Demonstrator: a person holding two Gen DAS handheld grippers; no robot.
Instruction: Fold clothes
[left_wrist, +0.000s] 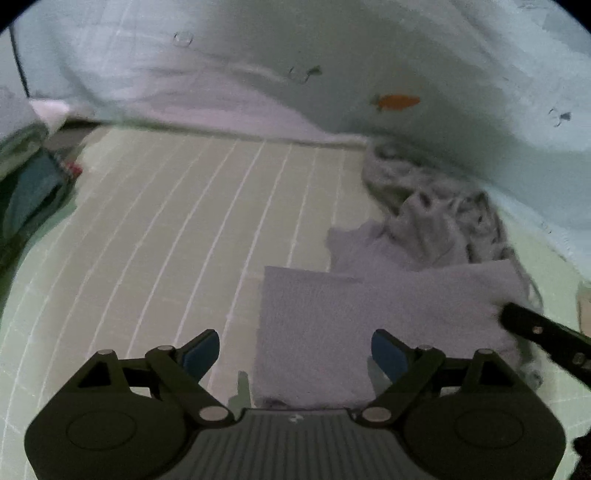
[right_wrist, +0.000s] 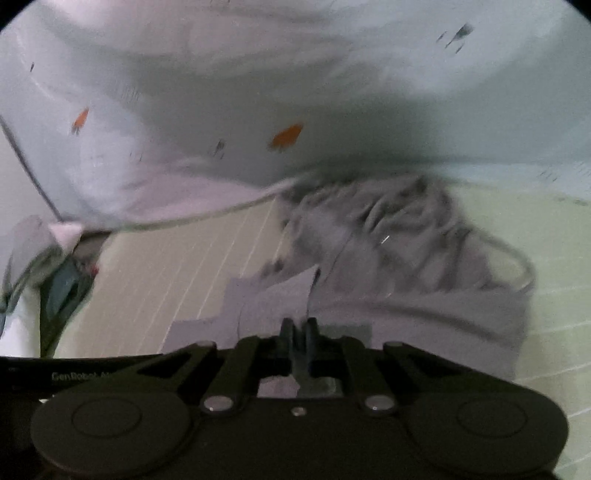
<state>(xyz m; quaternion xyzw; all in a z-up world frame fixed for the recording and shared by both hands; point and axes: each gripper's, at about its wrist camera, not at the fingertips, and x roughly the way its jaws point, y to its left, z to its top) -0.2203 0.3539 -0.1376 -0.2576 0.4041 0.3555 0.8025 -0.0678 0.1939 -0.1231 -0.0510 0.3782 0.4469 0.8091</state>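
So the grey fleecy garment (left_wrist: 369, 314) is lying on the pale green mat with white grid lines (left_wrist: 166, 221), with its near part spread flat and smooth and the far part still bunched up in a wrinkly heap (left_wrist: 443, 218) against the light blue sheet with little orange carrot prints (left_wrist: 399, 101). The right gripper (right_wrist: 299, 332) has its jaws pressed together on a bit of the grey fabric at the garment's near right edge; in the left wrist view you can see its black finger poking into the cloth there. The left gripper (left_wrist: 295, 350) has its jaws spread wide, hanging just above the flat near-left portion, gripping nothing. Looks to me like we're early in a fold, one corner secured and the other not grabbed yet. I'd guess the next thing is getting the left jaws down onto the near-left edge and closing on a single layer, so both sides can be lifted evenly. The rumpled heap probably needs pulling straight first or the fold will come out lumpy. There's some dark teal stuff (left_wrist: 33, 192) off to the far left, too blurry to say what.
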